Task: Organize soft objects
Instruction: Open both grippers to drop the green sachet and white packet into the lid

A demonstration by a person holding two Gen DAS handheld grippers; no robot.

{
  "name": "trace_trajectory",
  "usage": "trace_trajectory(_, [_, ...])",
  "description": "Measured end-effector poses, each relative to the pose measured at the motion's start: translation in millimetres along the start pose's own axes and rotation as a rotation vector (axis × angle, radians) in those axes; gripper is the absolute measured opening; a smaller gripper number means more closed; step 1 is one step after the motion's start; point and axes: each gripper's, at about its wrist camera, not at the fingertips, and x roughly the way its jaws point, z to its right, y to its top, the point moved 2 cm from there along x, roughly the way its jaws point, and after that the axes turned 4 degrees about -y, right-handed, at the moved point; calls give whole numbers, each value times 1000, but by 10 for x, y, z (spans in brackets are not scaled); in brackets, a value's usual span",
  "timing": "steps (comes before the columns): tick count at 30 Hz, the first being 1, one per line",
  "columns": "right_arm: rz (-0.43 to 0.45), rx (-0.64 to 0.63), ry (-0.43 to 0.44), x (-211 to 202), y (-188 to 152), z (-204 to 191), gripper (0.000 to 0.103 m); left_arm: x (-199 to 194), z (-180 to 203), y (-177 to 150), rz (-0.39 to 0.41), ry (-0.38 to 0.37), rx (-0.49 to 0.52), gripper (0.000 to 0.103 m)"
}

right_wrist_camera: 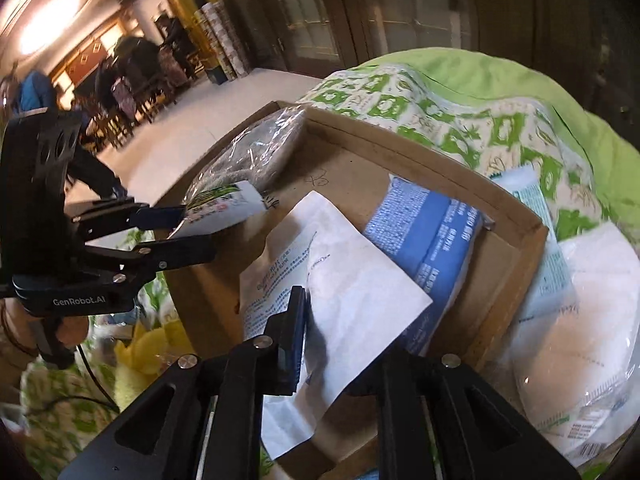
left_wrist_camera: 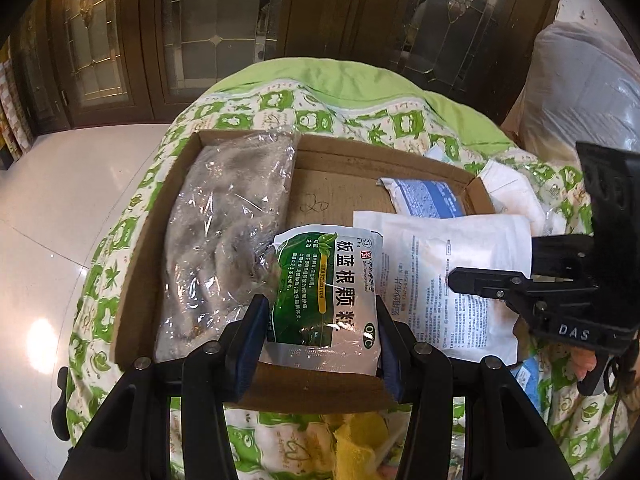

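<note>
The left tool (left_wrist_camera: pixel 322 320) holds a green and white medicine packet (left_wrist_camera: pixel 326 280) between its half-open pads, over the near edge of the cardboard box (left_wrist_camera: pixel 340 184). To its right, the right tool (right_wrist_camera: pixel 320 344) is nearly closed on a thin white pouch (right_wrist_camera: pixel 352 288), which hangs over the box floor; its jaws have just been opening a little, with the pouch between them (I cannot tell if the pads press on it now).

Already inside the box, ahead of the left tool, lie a grey soft item wrapped in clear plastic (left_wrist_camera: pixel 224 232) and a blue and white pack (left_wrist_camera: pixel 428 196). I judge the task about half done. Beyond the box wall, to the right of the right tool, a clear bag of white masks (right_wrist_camera: pixel 580 320) and a pale green sachet (right_wrist_camera: pixel 548 240) wait on the green patterned quilt (left_wrist_camera: pixel 280 104), and something yellow (left_wrist_camera: pixel 360 436) lies below the left tool.
</note>
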Motion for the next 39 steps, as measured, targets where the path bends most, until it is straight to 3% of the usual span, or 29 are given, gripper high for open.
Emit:
trace_trajectory(10, [0,20,-11,-19,-62,68,19,192,74,-115,-35,41,65,53])
trace_trajectory(14, [15,23,-66,-89,-64,104,45,223,101,-138,-34,59,84,56])
trace_trajectory(15, [24,28,-80,-125,-65,124,48,223,102,-138,-33,60,84,57])
trace_trajectory(19, [71,52,-107,-259,-43,205,48,189,113,-126,-21,57,74,65])
trace_trajectory(27, [131,111,-175,-474,-74,342,52,46,102,-86,-2,46,42,68])
trace_trajectory(35, [105,194,-163,-568,-117,312,53,-187,142,-83,19,37,41,71])
trace_trajectory(39, [106,222,-131,-656,-155,130,61,-374,116,-165,25,16,9,73])
